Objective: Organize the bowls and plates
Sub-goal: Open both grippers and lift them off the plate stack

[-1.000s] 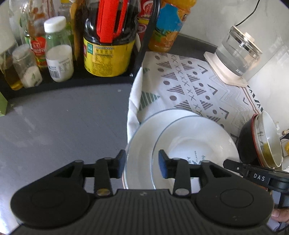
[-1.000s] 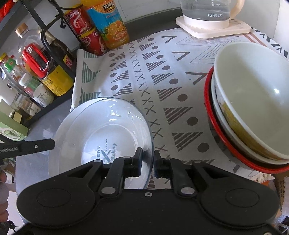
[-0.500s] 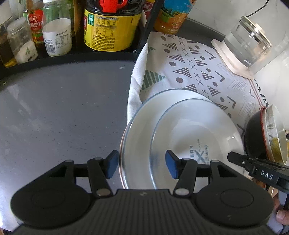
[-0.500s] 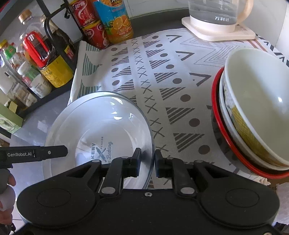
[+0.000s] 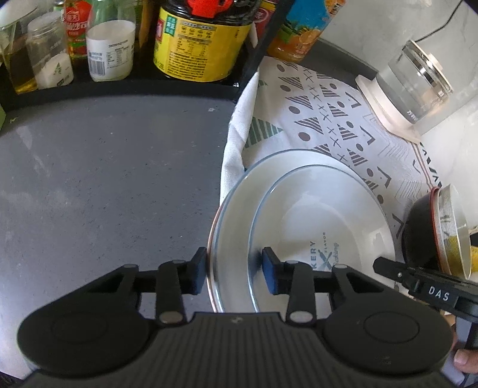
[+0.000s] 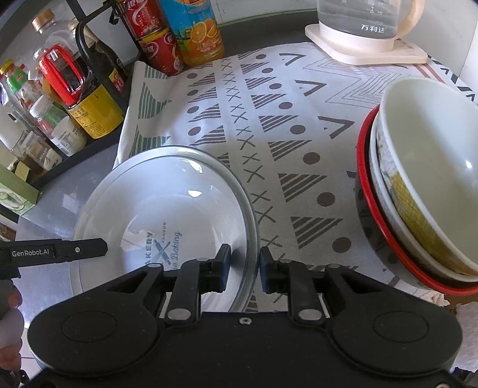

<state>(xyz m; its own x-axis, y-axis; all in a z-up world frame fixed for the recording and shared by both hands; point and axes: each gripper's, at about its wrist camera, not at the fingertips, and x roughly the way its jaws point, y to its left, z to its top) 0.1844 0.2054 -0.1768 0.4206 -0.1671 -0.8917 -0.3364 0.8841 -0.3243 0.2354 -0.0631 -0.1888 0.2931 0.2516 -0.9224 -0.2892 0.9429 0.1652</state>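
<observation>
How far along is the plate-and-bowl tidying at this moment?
Done: the bowls sit nested on the patterned cloth. In hand: the left gripper and right gripper, both open, straddle opposite sides of the white plate rim, neither clamping it. Left: probably gripping and placing the plate.

dark grey countertop [image 5: 104, 179] with a patterned cloth [image 6: 269, 125] on it, black condiment rack [image 5: 119, 86] at 11 o'clock, white wall [image 5: 373, 27] behind

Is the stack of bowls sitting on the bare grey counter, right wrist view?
No. The stack of bowls rests on the patterned cloth, at its right side; the grey counter lies left of the cloth.
</observation>
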